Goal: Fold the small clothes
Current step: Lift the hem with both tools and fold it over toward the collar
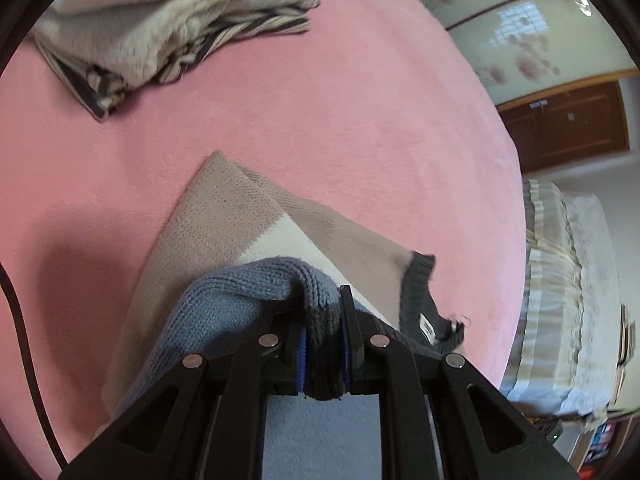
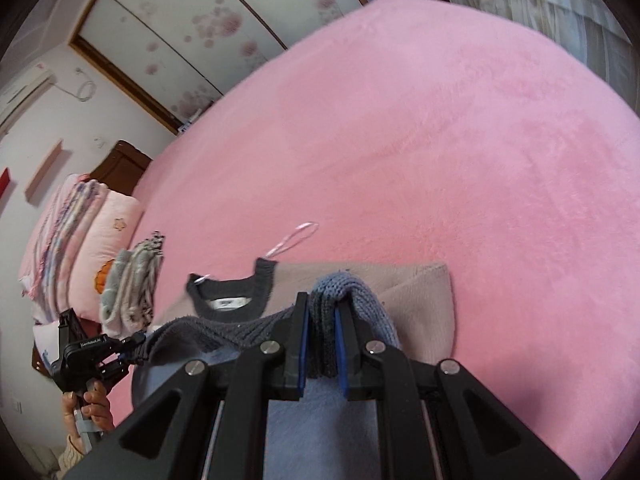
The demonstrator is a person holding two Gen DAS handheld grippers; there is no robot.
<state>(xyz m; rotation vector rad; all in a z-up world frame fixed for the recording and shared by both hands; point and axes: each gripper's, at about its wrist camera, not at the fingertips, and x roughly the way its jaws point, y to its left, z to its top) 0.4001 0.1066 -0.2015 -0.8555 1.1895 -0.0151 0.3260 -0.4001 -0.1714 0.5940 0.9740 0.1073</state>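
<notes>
On the pink bed (image 2: 440, 140), the left gripper (image 1: 323, 344) and the right gripper (image 2: 321, 344) each clamped a bunched blue-grey hem of the small knit sweater (image 1: 224, 220), whose beige body lay flat just beyond them, with 1 folded pile (image 1: 160, 32) lying far left.

We lose the sweater (image 1: 224, 220) lower hem beneath the left claw (image 1: 324, 344) body; the folded stack (image 1: 160, 28) is blurred and cropped at the top edge; the collar label (image 2: 231, 302) print is too small to read.
</notes>
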